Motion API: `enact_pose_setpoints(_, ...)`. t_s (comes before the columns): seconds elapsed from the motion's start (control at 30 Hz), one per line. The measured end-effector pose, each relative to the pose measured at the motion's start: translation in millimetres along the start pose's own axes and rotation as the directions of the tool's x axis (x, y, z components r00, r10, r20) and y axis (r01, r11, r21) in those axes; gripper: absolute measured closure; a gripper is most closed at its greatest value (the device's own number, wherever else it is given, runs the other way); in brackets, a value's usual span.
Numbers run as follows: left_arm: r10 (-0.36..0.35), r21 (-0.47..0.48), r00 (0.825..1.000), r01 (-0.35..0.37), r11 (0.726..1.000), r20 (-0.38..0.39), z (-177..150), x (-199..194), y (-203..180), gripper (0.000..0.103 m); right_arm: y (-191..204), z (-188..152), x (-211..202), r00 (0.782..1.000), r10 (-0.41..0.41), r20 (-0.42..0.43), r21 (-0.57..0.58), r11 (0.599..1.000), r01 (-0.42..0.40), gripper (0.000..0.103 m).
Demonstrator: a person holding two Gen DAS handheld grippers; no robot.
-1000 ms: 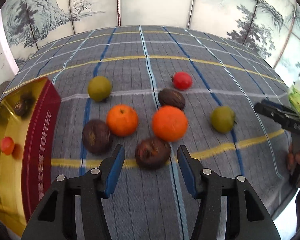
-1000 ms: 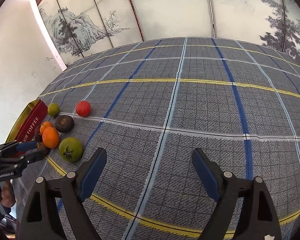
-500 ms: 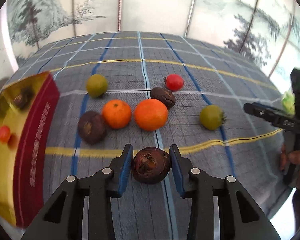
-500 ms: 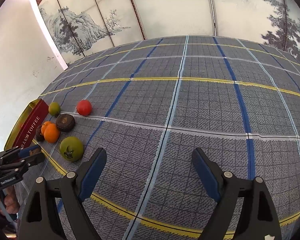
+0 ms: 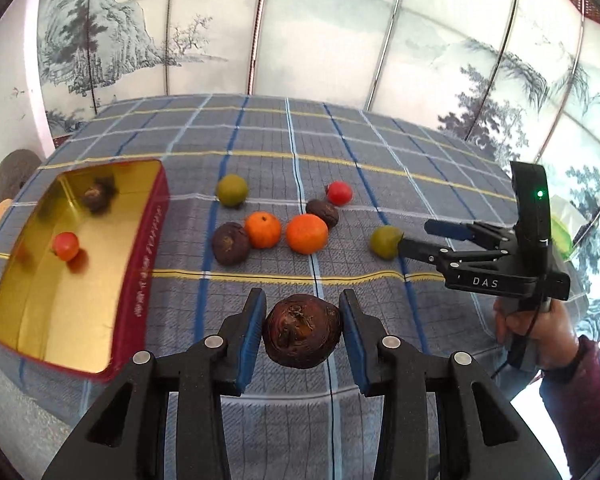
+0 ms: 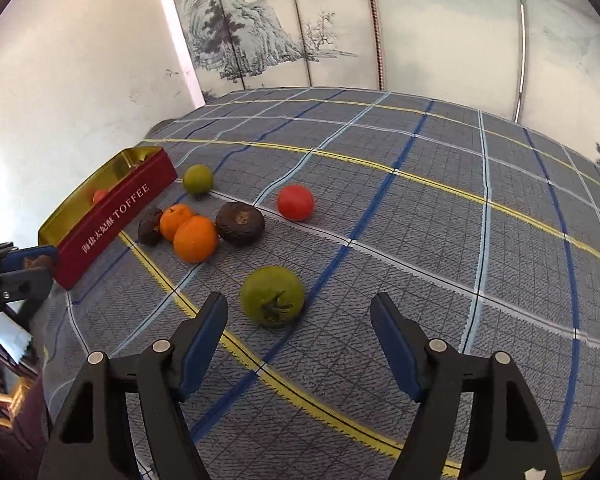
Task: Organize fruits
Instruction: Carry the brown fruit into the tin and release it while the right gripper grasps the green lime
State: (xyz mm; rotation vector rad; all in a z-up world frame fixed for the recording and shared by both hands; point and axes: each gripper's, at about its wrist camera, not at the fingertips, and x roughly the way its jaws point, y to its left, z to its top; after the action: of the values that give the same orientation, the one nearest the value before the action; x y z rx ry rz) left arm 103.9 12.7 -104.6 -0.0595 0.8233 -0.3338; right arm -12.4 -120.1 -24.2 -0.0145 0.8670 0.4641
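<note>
My left gripper (image 5: pixel 302 328) is shut on a dark brown wrinkled fruit (image 5: pixel 302 332) and holds it above the checked cloth. The red and gold toffee tin (image 5: pixel 140 248) stands to its left, with a red fruit (image 5: pixel 65 246) and a dark fruit (image 5: pixel 96 196) inside. On the cloth lie two oranges (image 5: pixel 306 233), two dark fruits (image 5: pixel 230 243), two green fruits (image 5: pixel 232 189) and a red fruit (image 5: pixel 339 193). My right gripper (image 6: pixel 299 322) is open, its fingers on either side of a green fruit (image 6: pixel 272 295) and just short of it.
The table is covered by a grey cloth (image 6: pixel 420 220) with blue and yellow lines. A painted folding screen (image 5: pixel 300 32) stands behind it. The tin also shows in the right wrist view (image 6: pixel 112 216), at the table's left edge.
My left gripper has lifted the dark fruit up and back from the cloth. My right gripper has moved left and forward, up to the green fruit.
</note>
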Motion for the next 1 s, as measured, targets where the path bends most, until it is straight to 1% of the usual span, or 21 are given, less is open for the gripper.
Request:
enact_pose_setpoints(0.03, 0.0, -0.002, 1.0, 0.0, 1.0, 0.002, -1, -3, 1, 0.064, 0, -1, -2, 1.0, 0.005, 0.007, 0.008, 1.0, -0.005, 0.031)
enact_pose_setpoints(0.1, -0.001, -0.015, 1.0, 0.001, 1.0, 0.006, -1, -10, 6, 0.064, 0, -3, -8, 1.0, -0.012, 0.016, 0.005, 1.0, 0.011, 0.031)
enact_pose_setpoints(0.23, -0.003, -0.027, 1.0, 0.003, 1.0, 0.018, -3, -17, 8, 0.064, 0, -3, -4, 1.0, -0.012, 0.0, 0.009, 1.0, 0.012, 0.031)
enact_pose_setpoints(0.37, -0.003, -0.027, 1.0, 0.003, 1.0, 0.031, -3, -25, 8, 0.064, 12, 2, 9, 0.999, -0.023, -0.024, -0.042, 0.999, 0.022, 0.031)
enact_pose_setpoints(0.4, -0.003, -0.028, 0.999, 0.004, 1.0, 0.033, -3, -27, 9, 0.064, 15, 3, 15, 0.999, -0.036, -0.035, -0.06, 0.998, 0.034, 0.032)
enact_pose_setpoints(0.43, -0.001, -0.028, 0.999, 0.002, 1.0, 0.037, -3, -29, 10, 0.064, 17, 3, 21, 0.998, -0.047, -0.052, -0.074, 0.996, 0.043, 0.04)
enact_pose_setpoints(0.47, 0.003, -0.029, 0.999, -0.002, 1.0, 0.041, -3, -31, 11, 0.064, 18, 3, 28, 0.997, -0.04, -0.073, -0.083, 0.996, 0.034, 0.048)
enact_pose_setpoints(0.5, 0.006, -0.029, 0.999, -0.005, 1.0, 0.043, -3, -33, 12, 0.064, 19, 3, 34, 0.994, -0.04, -0.103, -0.09, 0.995, 0.031, 0.06)
enact_pose_setpoints(0.53, 0.009, -0.034, 0.999, -0.008, 0.999, 0.048, -3, -36, 14, 0.064, 21, 4, 33, 0.995, -0.051, -0.09, -0.106, 0.994, 0.041, 0.071)
enact_pose_setpoints(0.57, 0.012, -0.04, 0.999, -0.01, 0.999, 0.051, -2, -37, 17, 0.064, 22, 4, 34, 0.994, -0.054, -0.093, -0.111, 0.993, 0.044, 0.071)
enact_pose_setpoints(0.63, 0.023, -0.05, 0.998, -0.02, 0.999, 0.058, -3, -41, 22, 0.064, 19, 4, 34, 0.995, -0.046, -0.087, -0.092, 0.995, 0.038, 0.072)
enact_pose_setpoints(0.73, 0.045, -0.07, 0.997, -0.041, 0.997, 0.059, -4, -45, 34, 0.064, 7, 4, 25, 0.998, -0.052, -0.047, -0.029, 0.998, 0.051, 0.072)
enact_pose_setpoints(0.8, 0.063, -0.084, 0.996, -0.058, 0.995, 0.06, -5, -48, 43, 0.064, -11, 3, 17, 0.999, -0.05, -0.011, 0.064, 0.997, 0.051, 0.072)
enact_pose_setpoints(0.87, 0.088, -0.094, 0.994, -0.082, 0.992, 0.061, -6, -50, 53, 0.064, -28, 2, 12, 0.998, -0.058, 0.007, 0.152, 0.987, 0.056, 0.072)
enact_pose_setpoints(0.93, 0.119, -0.104, 0.991, -0.112, 0.988, 0.06, -8, -52, 66, 0.064, -39, -1, 10, 0.998, -0.065, 0.01, 0.213, 0.975, 0.061, 0.072)
enact_pose_setpoints(1.0, 0.151, -0.109, 0.987, -0.144, 0.984, 0.062, -7, -53, 79, 0.064, -40, -1, 11, 0.997, -0.081, -0.001, 0.223, 0.972, 0.079, 0.072)
